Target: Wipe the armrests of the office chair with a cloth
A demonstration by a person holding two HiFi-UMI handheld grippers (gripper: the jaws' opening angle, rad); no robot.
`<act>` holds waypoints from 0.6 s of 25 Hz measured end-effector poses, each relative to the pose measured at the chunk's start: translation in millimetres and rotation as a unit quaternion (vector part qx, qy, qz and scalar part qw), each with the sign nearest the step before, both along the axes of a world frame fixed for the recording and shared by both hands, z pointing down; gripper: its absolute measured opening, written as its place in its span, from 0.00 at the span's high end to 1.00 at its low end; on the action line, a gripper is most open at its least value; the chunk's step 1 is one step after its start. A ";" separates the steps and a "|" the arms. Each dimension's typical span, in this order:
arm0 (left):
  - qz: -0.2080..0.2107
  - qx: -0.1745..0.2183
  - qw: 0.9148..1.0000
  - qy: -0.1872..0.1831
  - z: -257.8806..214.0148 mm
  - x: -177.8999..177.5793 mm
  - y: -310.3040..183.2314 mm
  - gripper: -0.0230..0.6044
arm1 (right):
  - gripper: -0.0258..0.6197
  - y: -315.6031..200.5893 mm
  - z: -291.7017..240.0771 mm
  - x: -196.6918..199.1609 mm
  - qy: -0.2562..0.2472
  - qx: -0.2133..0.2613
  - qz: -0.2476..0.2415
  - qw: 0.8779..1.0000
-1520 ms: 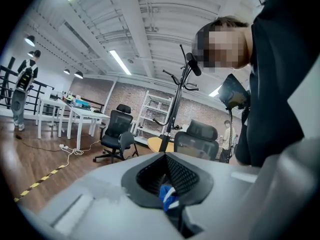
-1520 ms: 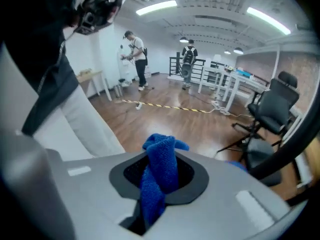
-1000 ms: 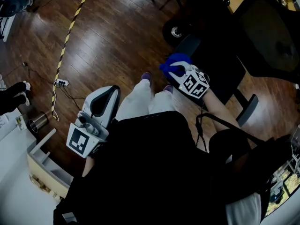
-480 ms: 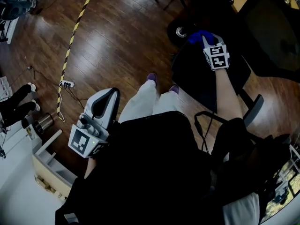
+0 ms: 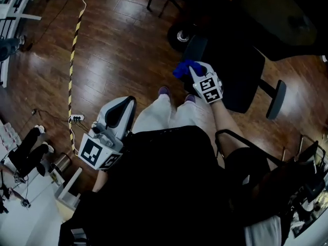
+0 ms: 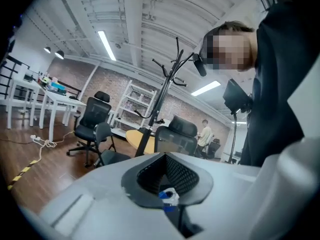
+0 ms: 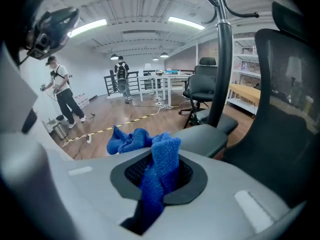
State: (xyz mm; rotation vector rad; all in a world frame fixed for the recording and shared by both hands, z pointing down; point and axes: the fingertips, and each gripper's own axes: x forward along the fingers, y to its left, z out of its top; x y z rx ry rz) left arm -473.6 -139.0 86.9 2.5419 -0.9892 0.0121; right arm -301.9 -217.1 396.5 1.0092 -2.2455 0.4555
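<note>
The right claw (image 5: 191, 73), clamped on the blue cloth (image 5: 183, 67), sits just before the office chair's near armrest (image 7: 206, 140), which runs ahead-right, while the left claw (image 5: 122, 107), closed and empty, hangs well apart.

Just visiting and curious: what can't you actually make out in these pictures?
Head view: the chair's backrest runs off the top edge.
Head view: the cloth, held by the right gripper, hides whether it touches the chair.
Left gripper view: the distant person is too small to read.
</note>
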 end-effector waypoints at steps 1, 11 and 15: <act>0.029 0.002 1.000 0.007 0.4 6.4 -4.0 0.96 | 0.90 21.1 -0.1 -7.5 -0.011 -0.017 0.003 1.000; 0.282 0.040 0.958 0.042 -18.4 170.7 -21.6 0.95 | 0.90 165.4 -87.0 167.1 -0.074 0.011 0.282 0.956; 0.337 0.025 0.939 0.071 -20.7 259.0 16.5 0.96 | 0.90 237.5 -109.8 325.2 -0.052 0.045 0.437 0.897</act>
